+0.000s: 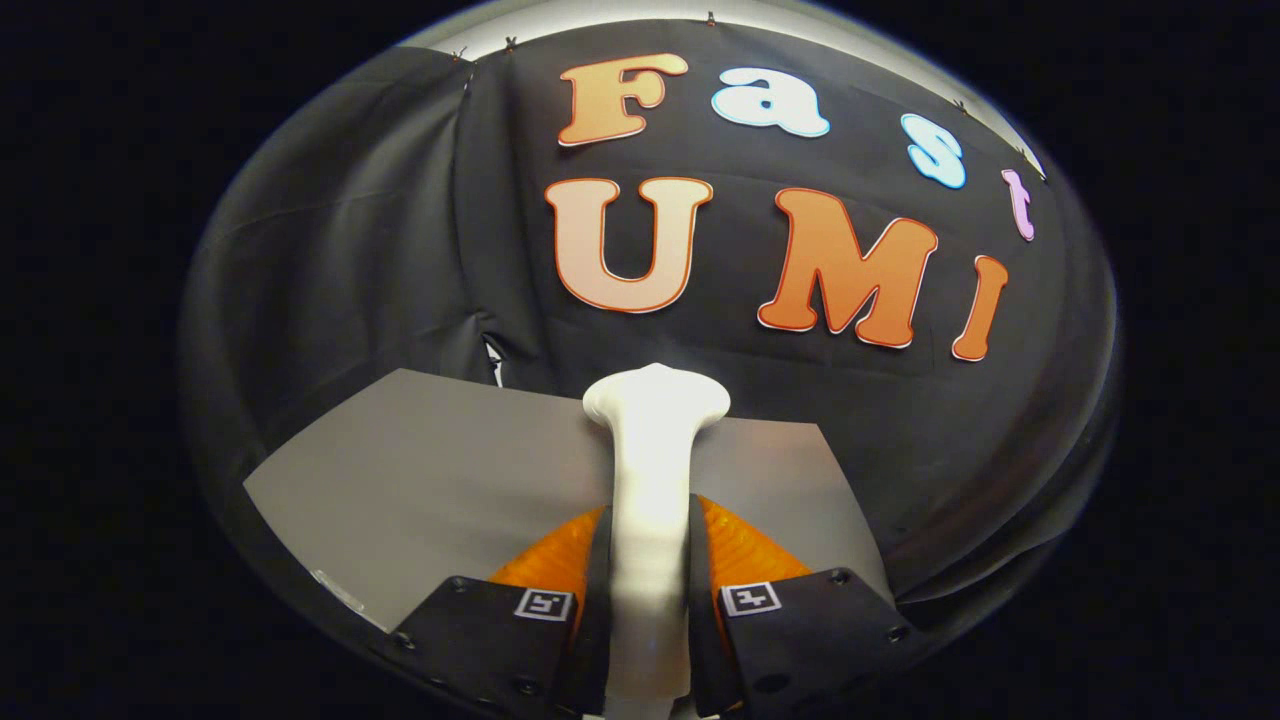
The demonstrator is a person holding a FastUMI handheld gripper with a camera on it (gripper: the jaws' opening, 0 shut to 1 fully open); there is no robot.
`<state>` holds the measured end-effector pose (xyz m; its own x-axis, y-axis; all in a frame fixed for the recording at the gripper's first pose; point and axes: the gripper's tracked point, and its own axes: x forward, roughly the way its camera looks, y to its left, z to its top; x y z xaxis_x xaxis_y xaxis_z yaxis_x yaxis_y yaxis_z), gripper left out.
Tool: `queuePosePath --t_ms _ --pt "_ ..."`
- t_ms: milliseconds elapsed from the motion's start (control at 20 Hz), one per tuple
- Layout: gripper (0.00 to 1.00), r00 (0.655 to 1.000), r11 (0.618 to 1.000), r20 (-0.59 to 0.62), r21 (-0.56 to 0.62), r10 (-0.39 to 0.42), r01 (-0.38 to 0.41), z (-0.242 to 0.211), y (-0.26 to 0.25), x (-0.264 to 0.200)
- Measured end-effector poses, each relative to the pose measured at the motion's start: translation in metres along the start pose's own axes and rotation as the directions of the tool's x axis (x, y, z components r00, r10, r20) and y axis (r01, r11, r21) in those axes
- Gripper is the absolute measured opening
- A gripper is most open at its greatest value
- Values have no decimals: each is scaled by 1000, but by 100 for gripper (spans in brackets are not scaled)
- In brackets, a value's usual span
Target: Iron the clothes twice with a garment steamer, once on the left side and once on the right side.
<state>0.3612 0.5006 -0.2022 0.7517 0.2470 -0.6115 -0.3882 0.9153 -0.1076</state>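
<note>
**A:** Where does the garment steamer sit right now?

**B:** Straight between the two fingers of the gripper. Its white handle runs forward from the gap, and its wider head flares out beyond the fingertips, over the far edge of the grey tabletop.

**A:** And the tongs themselves?

**B:** Closed down to the width of the handle. Both fingers appear to press against its sides, so the gripper has the steamer clamped, with no slack visible on either side.

**A:** What about the clothes?

**B:** No garment can be made out here. Beyond the steamer head there is the grey surface and then the black cloth wall of the booth. Whether anything hangs or lies lower down cannot be told.

**A:** So what stage would one judge this to be?

**B:** Probably carrying the steamer toward the fabric, or holding it between passes. Which side has been done cannot be judged from this view.

**A:** How should the holder do the coming pass well?

**B:** Keep the squeeze firm, since the handle looks smooth and rounded and could twist in the grip. Bring the head flat to the cloth, then draw it in one steady line down a side, without tilting. The second stroke should be kept clearly on the other side, not overlapping the first.
</note>
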Motion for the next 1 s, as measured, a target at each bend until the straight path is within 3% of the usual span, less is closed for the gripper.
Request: queuePosePath --t_ms 450,1000 --pt "40 989 997 128 -32 79 -75 15 5 -79" --pt "39 909 986 382 -65 166 -152 48 -20 -253"
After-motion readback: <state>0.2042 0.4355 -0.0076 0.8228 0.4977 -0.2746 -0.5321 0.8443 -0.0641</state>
